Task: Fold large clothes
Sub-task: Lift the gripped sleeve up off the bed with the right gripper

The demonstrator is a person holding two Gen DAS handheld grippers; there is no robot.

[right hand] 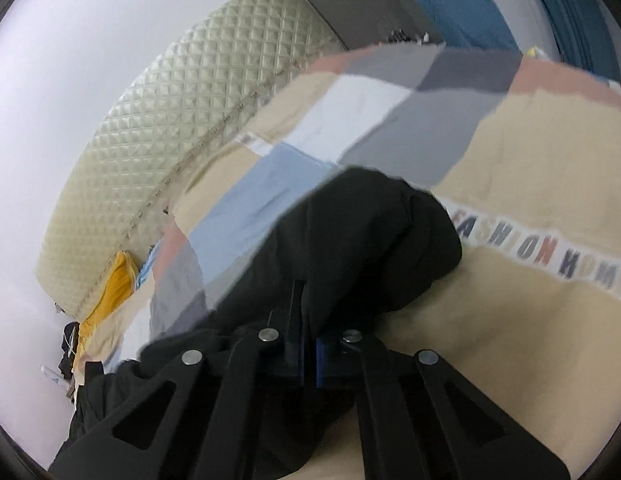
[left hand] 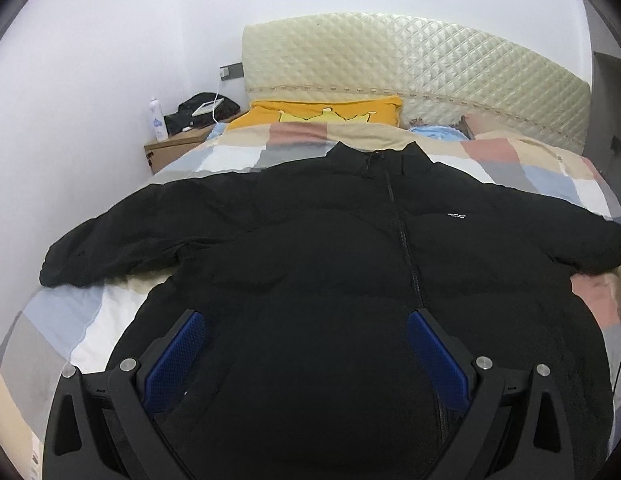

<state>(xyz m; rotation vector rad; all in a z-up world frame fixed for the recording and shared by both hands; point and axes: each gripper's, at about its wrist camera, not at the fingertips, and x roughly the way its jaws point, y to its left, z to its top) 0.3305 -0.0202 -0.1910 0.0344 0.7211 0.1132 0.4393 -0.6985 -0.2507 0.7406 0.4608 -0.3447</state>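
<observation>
A black puffer jacket [left hand: 310, 240] lies front up on the patchwork bedspread [left hand: 90, 320], zipped, collar towards the headboard, both sleeves spread out to the sides. My left gripper [left hand: 306, 340] hovers over the jacket's lower front, open, its blue pads [left hand: 178, 352] wide apart with nothing pinched between them. In the right wrist view, which is rolled to one side, my right gripper [right hand: 306, 320] is shut on the jacket's sleeve [right hand: 370, 240]. The black fabric bunches around the closed fingers, and the cuff end rests on the bedspread [right hand: 530, 340].
A cream quilted headboard [left hand: 410, 64] stands behind a yellow pillow [left hand: 326, 112]. At the bed's far left, a cardboard box [left hand: 170, 148] carries a white bottle [left hand: 158, 118] and a black bag [left hand: 202, 110]. Blue curtains [right hand: 470, 0] hang beyond the bed's right side.
</observation>
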